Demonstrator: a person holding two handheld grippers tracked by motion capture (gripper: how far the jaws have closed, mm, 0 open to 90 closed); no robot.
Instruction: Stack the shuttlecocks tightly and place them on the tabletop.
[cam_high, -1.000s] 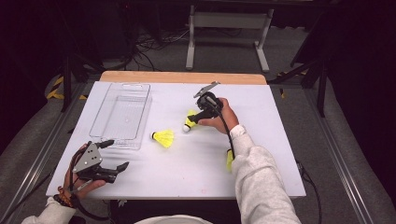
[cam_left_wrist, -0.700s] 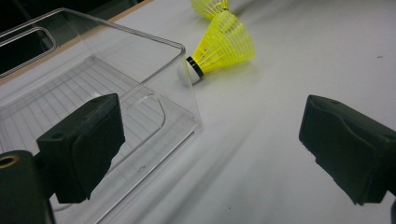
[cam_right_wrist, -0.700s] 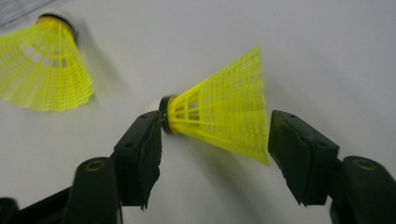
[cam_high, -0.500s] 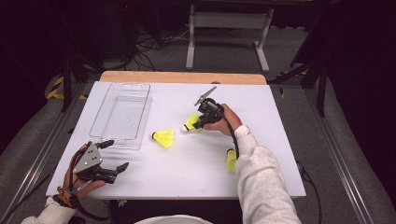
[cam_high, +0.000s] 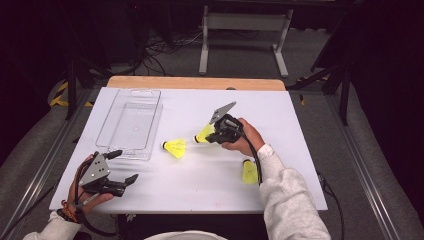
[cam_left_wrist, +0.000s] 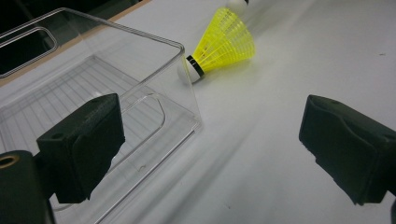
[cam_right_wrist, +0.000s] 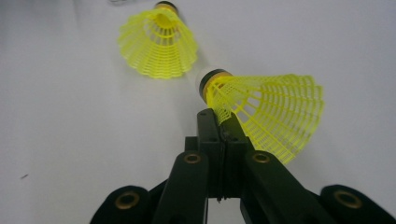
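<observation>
Right gripper (cam_right_wrist: 219, 116) jaws pinch the held shuttlecock's (cam_right_wrist: 271, 116) skirt edge, clear in right gripper view. Left gripper (cam_high: 117, 167) jaws apart, near the clear tray (cam_high: 130, 120).

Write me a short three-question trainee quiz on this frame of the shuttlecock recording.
1. True or false: the right gripper is shut on a shuttlecock's skirt.
2. How many yellow shuttlecocks are on or above the table in the high view?
3. Which lies nearest the clear plastic bin: A) loose shuttlecock, B) shuttlecock by the sleeve?

Key: 1 true. 2 three. 3 A. The left gripper stands open, holding nothing.
</observation>
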